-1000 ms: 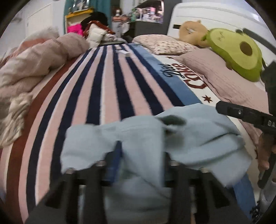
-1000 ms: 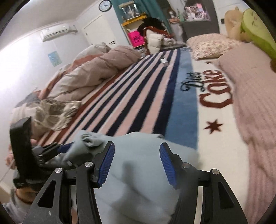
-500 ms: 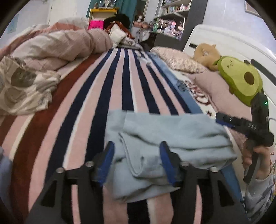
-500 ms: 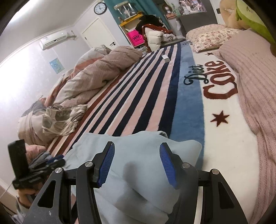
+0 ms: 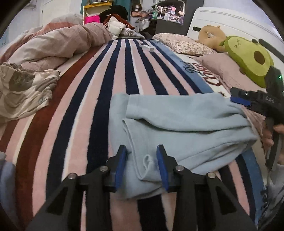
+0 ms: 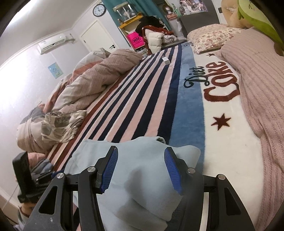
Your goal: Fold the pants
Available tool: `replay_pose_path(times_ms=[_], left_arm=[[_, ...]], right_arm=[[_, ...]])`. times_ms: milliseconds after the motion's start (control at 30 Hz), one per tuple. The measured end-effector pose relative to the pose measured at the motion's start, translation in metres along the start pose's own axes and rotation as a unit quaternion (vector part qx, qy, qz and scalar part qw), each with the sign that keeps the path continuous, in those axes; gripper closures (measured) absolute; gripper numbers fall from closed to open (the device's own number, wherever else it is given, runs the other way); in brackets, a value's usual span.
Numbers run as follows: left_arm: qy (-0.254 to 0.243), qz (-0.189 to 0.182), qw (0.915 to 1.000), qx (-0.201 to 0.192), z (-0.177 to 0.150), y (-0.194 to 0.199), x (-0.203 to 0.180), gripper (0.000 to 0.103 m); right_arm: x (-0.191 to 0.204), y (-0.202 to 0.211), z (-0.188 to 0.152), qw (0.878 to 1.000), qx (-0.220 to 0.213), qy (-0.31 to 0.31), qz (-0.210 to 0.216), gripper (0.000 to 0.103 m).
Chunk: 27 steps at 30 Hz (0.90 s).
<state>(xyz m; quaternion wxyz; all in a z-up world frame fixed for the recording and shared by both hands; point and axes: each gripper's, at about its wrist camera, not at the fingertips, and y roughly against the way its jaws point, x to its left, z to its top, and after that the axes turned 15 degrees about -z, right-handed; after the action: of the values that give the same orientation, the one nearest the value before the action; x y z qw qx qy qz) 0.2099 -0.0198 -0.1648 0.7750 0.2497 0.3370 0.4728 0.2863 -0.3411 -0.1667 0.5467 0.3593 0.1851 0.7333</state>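
writing, legible: "diet coke" on the striped blanket (image 6: 142,99), "diet" in dark script and "coke" in dark red block letters, with a dark red star (image 6: 221,121) just below the words. the pink bag (image 6: 137,40) at the far end of the room bears a round dark logo reading "wm". the wall clock (image 6: 99,8) has a dial too small to read.

item: pants (image 5: 181,131), pale blue, soft fabric, folded into a flat bundle on the striped blanket near the bed's near edge. in the left wrist view the long axis runs left to right across the stripes; one folded edge faces the left gripper, and the far end reaches toward the right gripper. which end is waist or hem cannot be told.

left gripper (image 5: 142,163): jaws parted, blue pads either side of a small fold at the bundle's near edge, not pinching it.

right gripper (image 6: 141,170): jaws spread wide over the bundle's end, cloth between them but ungripped.

also present: avocado plush (image 5: 248,56), tan plush (image 5: 211,36), floral pillow (image 6: 213,36), bunched pink duvet (image 6: 99,78), patterned cloth (image 5: 23,90), small white box (image 6: 166,60).
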Motion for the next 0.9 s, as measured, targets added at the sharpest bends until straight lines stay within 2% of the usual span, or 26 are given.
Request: replay_pose_path(times_ms=[33,100,167,233,333,467,533,600,700,800,900], left_arm=[[0.001,-0.009,0.9999,-0.01,0.004,0.006,0.0,0.065],[-0.001,-0.026,0.9991,-0.033,0.014,0.014,0.003,0.053],[0.01,-0.032,0.9982,-0.049,0.03,0.016,0.008,0.053],[0.013,-0.029,0.9985,-0.045,0.044,0.007,0.012,0.053],[-0.003,-0.006,0.9995,-0.029,0.058,-0.015,0.013,0.053],[-0.012,-0.007,0.9999,-0.006,0.061,-0.039,0.009,0.053],[-0.015,-0.006,0.9999,0.003,0.059,-0.047,0.005,0.061],[-0.023,-0.004,0.9997,0.004,0.056,-0.048,0.001,0.081],[-0.049,-0.008,0.9987,-0.008,0.054,-0.042,-0.008,0.098],[-0.06,-0.008,0.9981,-0.013,0.053,-0.035,-0.013,0.1],[-0.056,0.026,0.9981,-0.007,0.056,-0.035,-0.008,0.099]], right_arm=[[-0.001,0.0,0.0,1.0,0.0,-0.001,0.0,0.052],[-0.002,0.001,0.001,1.0,-0.002,-0.004,-0.001,0.052],[-0.003,0.001,0.001,1.0,-0.001,-0.006,0.0,0.052],[-0.003,0.0,0.001,1.0,0.0,-0.007,0.0,0.052],[-0.004,0.001,0.001,1.0,0.002,-0.006,0.001,0.052],[-0.003,0.001,0.001,1.0,0.002,-0.006,0.001,0.052],[-0.003,0.001,0.001,1.0,0.003,-0.007,0.001,0.052],[-0.004,0.001,0.001,1.0,0.002,-0.007,0.002,0.052],[-0.004,0.001,0.001,1.0,0.002,-0.008,0.002,0.052],[-0.005,0.001,0.001,1.0,0.002,-0.012,0.003,0.052],[-0.006,0.001,0.0,1.0,0.002,-0.014,0.004,0.052]])
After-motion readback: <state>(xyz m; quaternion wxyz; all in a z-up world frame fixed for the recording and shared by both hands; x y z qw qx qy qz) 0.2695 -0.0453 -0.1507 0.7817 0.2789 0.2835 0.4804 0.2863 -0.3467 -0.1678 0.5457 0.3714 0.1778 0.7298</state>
